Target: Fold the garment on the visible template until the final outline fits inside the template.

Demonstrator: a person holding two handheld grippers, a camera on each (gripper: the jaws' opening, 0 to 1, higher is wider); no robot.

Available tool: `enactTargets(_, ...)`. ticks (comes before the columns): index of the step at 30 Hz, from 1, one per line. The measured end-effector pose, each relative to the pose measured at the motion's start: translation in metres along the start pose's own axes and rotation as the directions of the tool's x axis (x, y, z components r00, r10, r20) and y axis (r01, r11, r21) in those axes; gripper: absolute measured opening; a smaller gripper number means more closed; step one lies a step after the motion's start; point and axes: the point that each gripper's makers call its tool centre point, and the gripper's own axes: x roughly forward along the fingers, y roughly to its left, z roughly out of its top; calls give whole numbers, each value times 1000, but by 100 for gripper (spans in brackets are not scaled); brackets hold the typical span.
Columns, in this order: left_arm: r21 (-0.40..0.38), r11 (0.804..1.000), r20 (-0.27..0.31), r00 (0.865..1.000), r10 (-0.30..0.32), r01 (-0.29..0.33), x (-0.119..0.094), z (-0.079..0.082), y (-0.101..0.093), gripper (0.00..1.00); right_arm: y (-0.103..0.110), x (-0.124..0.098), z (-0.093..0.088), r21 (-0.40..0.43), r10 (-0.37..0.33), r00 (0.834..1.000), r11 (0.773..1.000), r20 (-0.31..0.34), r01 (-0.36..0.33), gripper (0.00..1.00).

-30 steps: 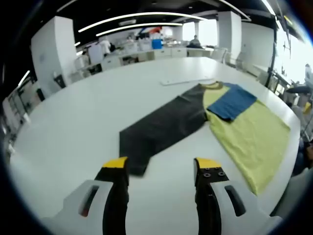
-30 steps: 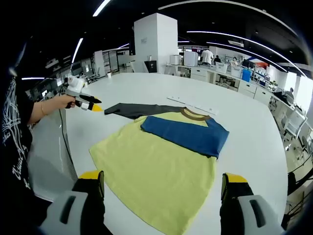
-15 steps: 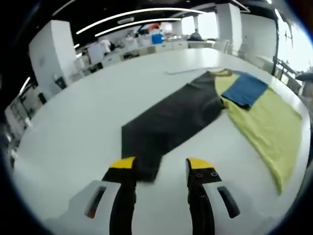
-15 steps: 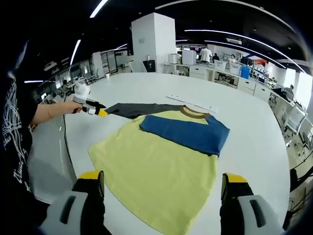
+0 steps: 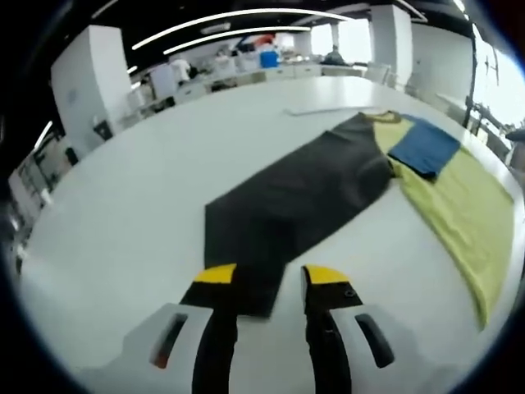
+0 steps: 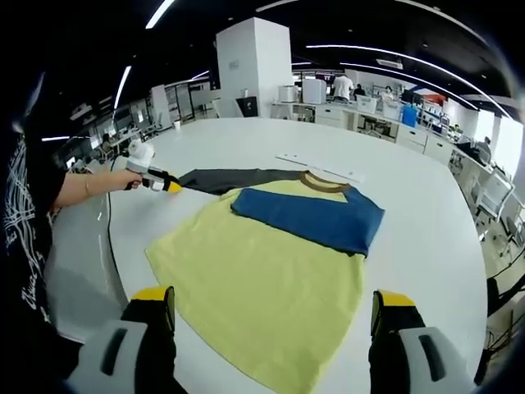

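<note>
A shirt lies flat on the white table (image 6: 246, 139): yellow body (image 6: 262, 271), brown collar (image 6: 324, 184), a blue sleeve (image 6: 316, 220) folded across the chest, and a dark grey sleeve (image 5: 303, 197) stretched out straight. In the left gripper view my left gripper (image 5: 271, 277) is open, and the grey sleeve's cuff end (image 5: 250, 287) lies between its yellow-tipped jaws. The right gripper view shows that same left gripper (image 6: 168, 185) at the cuff, held by a hand (image 6: 131, 177). My right gripper (image 6: 273, 297) stands wide open over the shirt's hem, with nothing held.
A thin white strip (image 6: 320, 167) lies on the table just beyond the collar. A person in a black printed shirt (image 6: 25, 246) stands at the table's near edge. Desks, a white pillar (image 6: 254, 70) and people fill the room behind.
The left gripper has moved forward along the table until the grey sleeve's cuff sits between its jaws, and the jaws have narrowed. The right gripper has hardly moved.
</note>
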Motion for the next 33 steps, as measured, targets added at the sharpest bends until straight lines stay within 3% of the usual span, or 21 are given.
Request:
enactTargets(8,-16,1000,11,1000,4,-3,1,3,1,12,3,2,2,2,9,1000,1000,7,-9,100)
enactTargets(10,-50,999,18,1000,8,-7,0,2,2,12,4,2,4,0,12,1000,1000,11,-12,100)
enactTargets(15,-47,999,25,1000,11,-10,-1,2,1,10,3,1,5,-6,8,1000,1000,11,-8,100)
enactTargets(20,-48,999,37,999,14,-12,-2,2,6,1,1,0,5,5,2,1000,1000,14,-2,100)
enactTargets(24,-96,995,49,999,7,-2,-2,1,8,1,2,1,6,3,4,1000,1000,14,-4,100)
enactTargets(33,-91,996,66,998,18,-12,-5,6,11,0,3,2,9,7,7,1000,1000,22,-7,100)
